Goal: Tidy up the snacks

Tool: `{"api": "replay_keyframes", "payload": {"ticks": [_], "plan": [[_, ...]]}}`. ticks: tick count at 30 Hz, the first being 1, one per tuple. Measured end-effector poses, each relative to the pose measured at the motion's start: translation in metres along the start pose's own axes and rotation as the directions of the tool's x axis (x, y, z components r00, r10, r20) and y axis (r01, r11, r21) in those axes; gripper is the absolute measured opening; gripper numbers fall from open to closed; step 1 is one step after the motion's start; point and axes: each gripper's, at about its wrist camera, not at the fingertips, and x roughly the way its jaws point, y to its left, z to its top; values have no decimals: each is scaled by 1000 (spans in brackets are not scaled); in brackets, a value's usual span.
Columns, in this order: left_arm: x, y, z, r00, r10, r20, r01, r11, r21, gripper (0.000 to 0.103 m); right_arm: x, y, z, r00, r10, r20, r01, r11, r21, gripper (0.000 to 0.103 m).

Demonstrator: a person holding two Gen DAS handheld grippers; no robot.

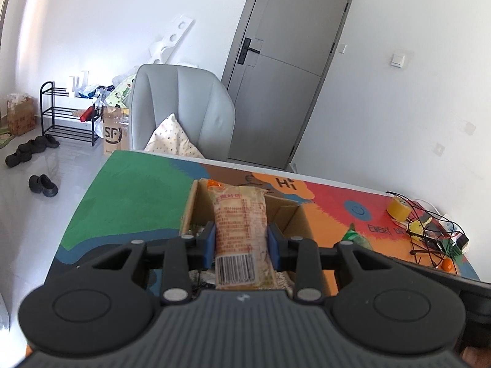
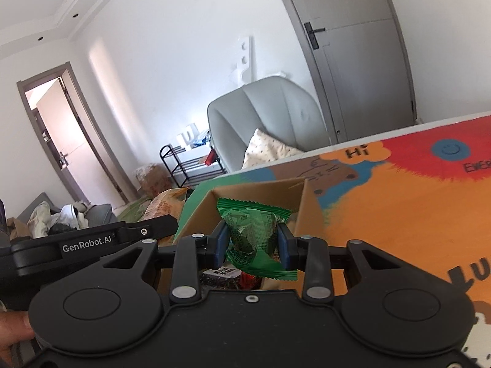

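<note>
The colourful table mat (image 1: 129, 190) carries an open cardboard box (image 1: 294, 214) near its middle, and both grippers hover at the box's near side with a snack each, so the step in hand looks like loading snacks into the box. The left gripper (image 1: 242, 242) is clamped on a long pale packet (image 1: 239, 224) with a barcode on its near end; the packet points forward over the box opening. The right gripper (image 2: 253, 245) pinches a green wrapped snack (image 2: 253, 233) in front of the box's far inner wall (image 2: 260, 193).

Next, each packet needs carrying over the opening, lowering and letting go, one at a time, since the two grippers crowd the same box (the left one's black body shows at the left of the right wrist view).

More wrappers seem to lie inside the box under the fingers, though this is hard to make out. On the table's far right sit a tape roll (image 1: 399, 208) and tangled black wires (image 1: 429, 233), well apart from the box. Another green packet (image 1: 353, 234) lies just right of the box.
</note>
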Motion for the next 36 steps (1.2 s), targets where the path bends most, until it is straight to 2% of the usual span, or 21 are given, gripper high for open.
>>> {"api": "replay_keyframes", "payload": {"ticks": [5,7,8,20,22,33,36], "plan": [[7,8,-4,1000,-4,-23,4,1000,-12,33,8,4,-3,999,22,-34,-21,1000,18,39],[10,10,-6,999,-13,-32,13,1000,-15,33,9,5,-4,999,11,-32,-10,1000,25,50],[11,10,-7,999,-16,-35,16,1000,-13,33,8,4,-5,1000,5,-29,-4,999,32,52],[39,2,-7,997,-26,-69,27,1000,14,34,-15,-13,-13,998,-65,8,65,996,57,62],[38,-2,-8,998,-3,-62,4,1000,23,42,-19,-17,-14,997,-73,12,73,996,61,62],[20,2,-17,997,13,-74,-13,1000,4,61,-27,-33,-22,996,-84,9,82,991,102,71],[11,-1,-20,998,15,-66,-14,1000,16,74,-31,-34,-22,996,-86,10,84,991,103,74]]}}
